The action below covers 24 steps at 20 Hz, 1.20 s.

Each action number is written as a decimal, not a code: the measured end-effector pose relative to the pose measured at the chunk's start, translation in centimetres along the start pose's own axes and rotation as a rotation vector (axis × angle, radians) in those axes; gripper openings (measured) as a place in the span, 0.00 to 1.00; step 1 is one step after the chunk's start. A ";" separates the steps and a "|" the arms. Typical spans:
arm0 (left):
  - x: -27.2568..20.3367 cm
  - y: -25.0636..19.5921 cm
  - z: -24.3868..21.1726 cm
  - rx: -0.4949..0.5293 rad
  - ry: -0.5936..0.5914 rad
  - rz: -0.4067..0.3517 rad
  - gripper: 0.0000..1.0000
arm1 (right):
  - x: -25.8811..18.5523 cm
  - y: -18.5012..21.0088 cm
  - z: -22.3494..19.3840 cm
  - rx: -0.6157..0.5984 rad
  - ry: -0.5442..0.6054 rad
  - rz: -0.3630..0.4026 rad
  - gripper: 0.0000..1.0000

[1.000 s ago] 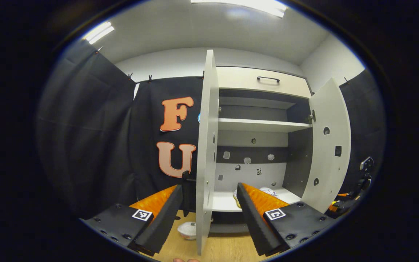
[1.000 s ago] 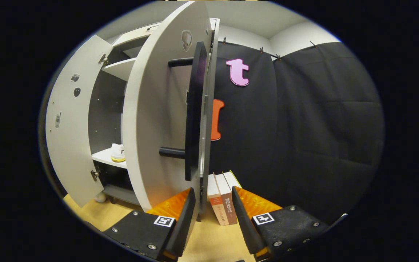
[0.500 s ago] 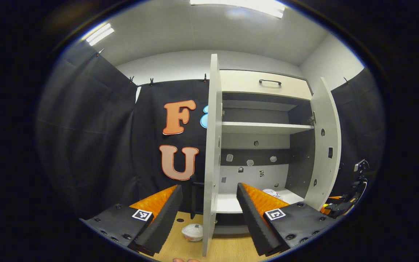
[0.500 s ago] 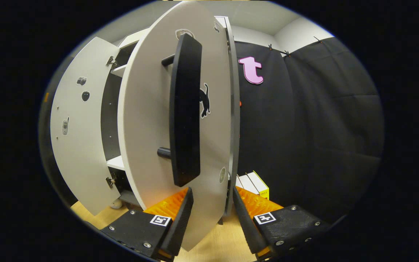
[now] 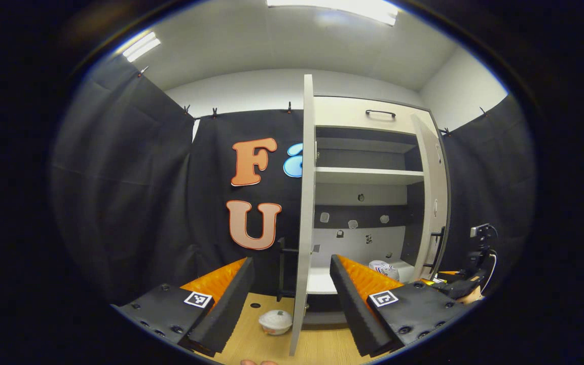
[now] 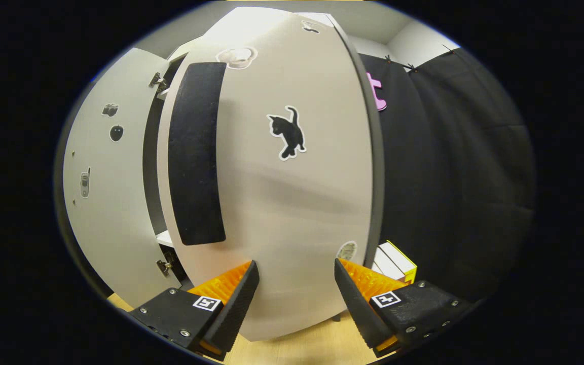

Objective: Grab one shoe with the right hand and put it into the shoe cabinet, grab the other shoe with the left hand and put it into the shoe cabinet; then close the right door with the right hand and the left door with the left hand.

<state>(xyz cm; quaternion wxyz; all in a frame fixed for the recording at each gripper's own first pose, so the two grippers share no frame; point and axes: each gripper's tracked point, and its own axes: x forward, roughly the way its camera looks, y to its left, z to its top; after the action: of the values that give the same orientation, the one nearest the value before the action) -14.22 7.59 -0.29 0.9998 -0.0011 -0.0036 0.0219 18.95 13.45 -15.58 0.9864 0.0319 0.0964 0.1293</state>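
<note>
in the left gripper view, the left gripper (image 5: pixel 292 284) is spread wide and holds nothing. a small white bowl (image 5: pixel 275 322) sits on the wooden floor (image 5: pixel 322 347), just left of the left door (image 5: pixel 304 213). that door stands wide open, with its thin edge between the two fingers but not touching them. behind it is the shoe cabinet (image 5: pixel 368 175) with a white shelf across it. low down inside, a white shoe (image 5: pixel 386 268) lies on the bottom shelf. the right door (image 5: pixel 431 203) is swung most of the way in, not fully shut. at the far right, the other gripper is small and dark beside that door.

in the right gripper view, the left door (image 6: pixel 104 187) shows at the left, open. next is the right door (image 6: pixel 282 177), very close, with a long black handle (image 6: pixel 195 152) and a black cat sticker (image 6: pixel 287 133). the right gripper (image 6: pixel 296 294) is spread open right in front of the door, holding nothing. some books (image 6: pixel 396 259) stand on the right.
</note>
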 end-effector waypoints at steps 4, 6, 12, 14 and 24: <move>-0.3 1.1 -0.4 0.004 0.011 -0.001 0.96 | -0.5 0.0 0.2 -0.030 -0.005 -0.018 0.91; -0.5 2.1 -0.7 0.000 0.014 0.007 0.94 | -0.1 0.0 0.1 -0.010 0.011 -0.025 0.91; -0.5 6.1 -3.2 -0.005 0.047 0.051 0.96 | 0.1 0.2 0.4 -0.042 0.028 -0.072 0.91; -0.1 6.9 -4.2 -0.004 0.064 0.058 0.96 | 0.2 0.3 0.5 -0.067 0.027 -0.087 0.91; 7.4 7.0 -18.2 -0.067 0.220 -0.048 0.95 | -0.8 -0.6 1.1 -0.071 0.018 -0.140 0.93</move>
<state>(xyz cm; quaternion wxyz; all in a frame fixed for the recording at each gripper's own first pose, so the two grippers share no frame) -7.00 14.83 -18.48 0.9937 -0.0366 0.1056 -0.0025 18.55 12.62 -14.42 0.9926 -0.0113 0.1027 0.0637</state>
